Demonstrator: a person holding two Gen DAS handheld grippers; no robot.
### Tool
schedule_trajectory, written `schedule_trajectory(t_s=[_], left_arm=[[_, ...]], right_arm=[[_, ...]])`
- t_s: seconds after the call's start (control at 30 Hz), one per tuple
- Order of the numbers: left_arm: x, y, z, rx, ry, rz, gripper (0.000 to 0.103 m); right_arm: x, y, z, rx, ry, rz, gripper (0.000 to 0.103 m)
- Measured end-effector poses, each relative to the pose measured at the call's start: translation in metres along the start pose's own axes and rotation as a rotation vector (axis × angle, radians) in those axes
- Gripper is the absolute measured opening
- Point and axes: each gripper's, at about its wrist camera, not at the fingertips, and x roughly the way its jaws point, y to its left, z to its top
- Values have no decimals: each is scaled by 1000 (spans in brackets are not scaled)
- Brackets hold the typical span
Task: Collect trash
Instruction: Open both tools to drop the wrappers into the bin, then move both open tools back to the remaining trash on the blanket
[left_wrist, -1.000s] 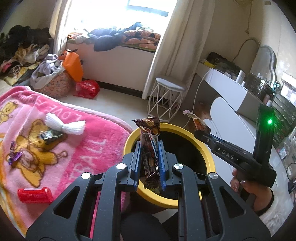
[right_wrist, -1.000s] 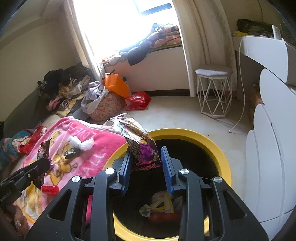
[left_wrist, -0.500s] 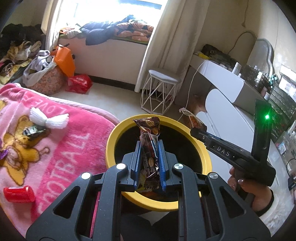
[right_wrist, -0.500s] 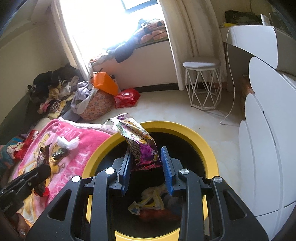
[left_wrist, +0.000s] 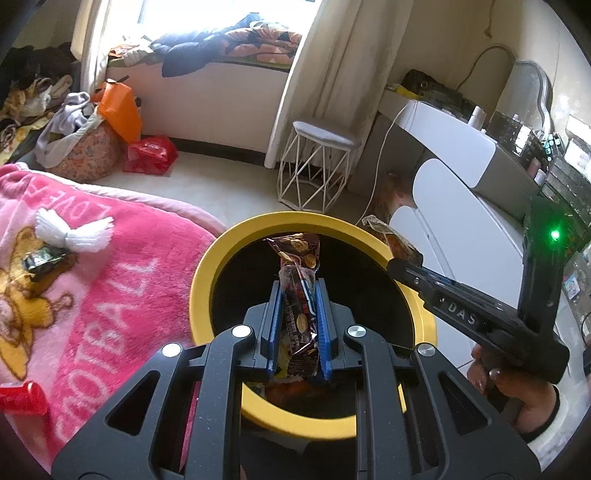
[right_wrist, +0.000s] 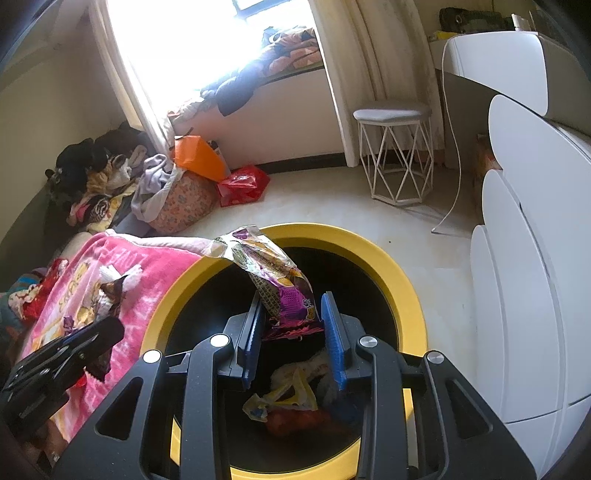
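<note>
- The left gripper (left_wrist: 298, 291) is clamped on a brown snack wrapper (left_wrist: 297, 280), which is pinched upright between the blue pads and sticks out past the fingertips.
- The right gripper (right_wrist: 291, 310) is closed on a purple and yellow snack bag (right_wrist: 275, 282); the bag's lower end is squeezed between the pads, and its crumpled top is bent away to the left of the fingers.
- Directly beyond and below both pairs of fingers, a black bin with a yellow rim (right_wrist: 384, 258) is seen, its mouth open under the two held wrappers.
- Under the right fingers, inside the bin, discarded trash (right_wrist: 291, 391) is visible: a yellow and white bag and something orange.
- In the left wrist view, the right gripper is seen to the right of the fingers, held in a hand (left_wrist: 517, 391) over the bin's rim.
- To the left of the fingers, a pink blanket (left_wrist: 110, 280) is spread, touching the bin's side.
- On the blanket, well apart from the fingers, a white tassel (left_wrist: 74, 232), a dark wrapper (left_wrist: 44, 258) and a red piece (left_wrist: 22, 398) are left lying.
- Farther off, a white wire stool (left_wrist: 317, 166) is set on the floor.
</note>
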Motion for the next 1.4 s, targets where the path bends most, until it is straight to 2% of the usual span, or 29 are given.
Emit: schedule_trajectory(t_s=[0.4,0.43,0.47,0.5,0.53,0.6,0.67,0.7,0.73,1.0,1.4], left_arm=[[36,4,6,-18,58,-26,13],[38,5,7,-21,60,-28,18],[38,6,7,-26,56,-26,28],[37,7,7,-34,46,-19,58],[36,9,9,-45,35,-11,73],[31,13,10,-57,22,-8,75],[26,16,10,-62,12,-3,82],[23,18,11,-65,7,3,90],[19,19,12,-70,0,10,92],[-13,33,16,-90,-68,61,92],[-62,57,16,-108,-164,142,92]], right_arm=[[10,-7,-3,9,35,-13,31],[10,-8,-3,12,39,-14,31],[11,-8,-2,18,43,-13,37],[12,-10,-2,30,47,-11,46],[12,-11,-2,40,46,-12,52],[11,-14,-3,55,40,-20,52],[10,-13,-3,57,38,-29,54],[9,-12,-2,59,34,-32,56],[8,-12,-2,61,31,-33,57],[-2,5,0,32,-3,-13,61],[-16,55,4,-61,-37,75,63]])
